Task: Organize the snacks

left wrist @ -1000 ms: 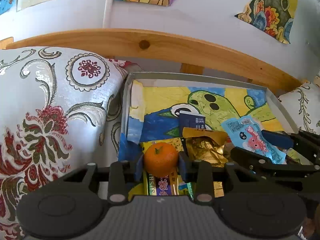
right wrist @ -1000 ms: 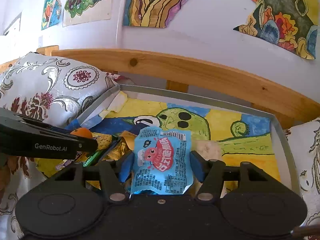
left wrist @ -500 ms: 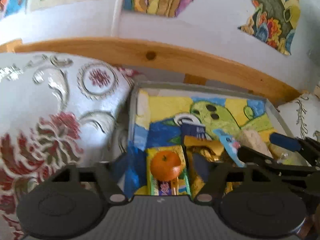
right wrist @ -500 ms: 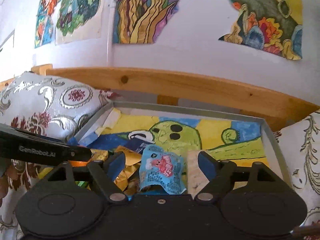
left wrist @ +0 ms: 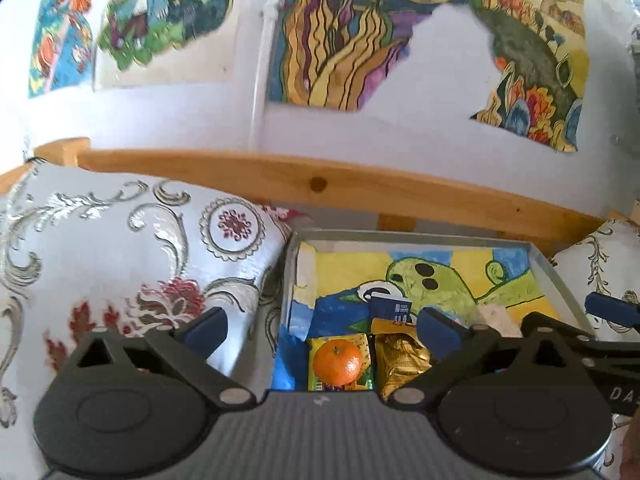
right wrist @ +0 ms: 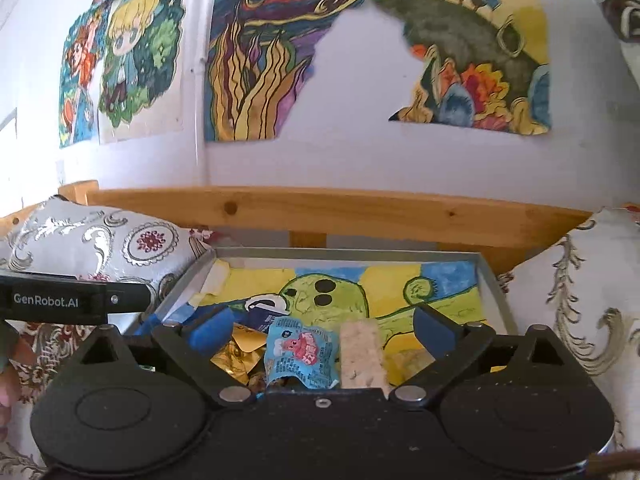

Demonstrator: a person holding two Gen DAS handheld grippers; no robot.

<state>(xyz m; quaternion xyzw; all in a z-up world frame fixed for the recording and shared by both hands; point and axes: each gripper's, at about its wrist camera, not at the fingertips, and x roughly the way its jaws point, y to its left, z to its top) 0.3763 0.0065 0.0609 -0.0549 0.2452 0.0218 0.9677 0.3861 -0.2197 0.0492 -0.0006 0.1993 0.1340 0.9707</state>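
Both sets of fingers are spread wide and hold nothing: the left gripper [left wrist: 322,330] hangs above the mandarin [left wrist: 338,362], the right gripper [right wrist: 322,330] above the blue packet [right wrist: 301,354], all in the tray [right wrist: 494,288]. The mandarin looks firm but bruisable, best pinched across its middle; the packet is light, crinkly, slippery. Only the right view shows the pale bar [right wrist: 362,354] whole.
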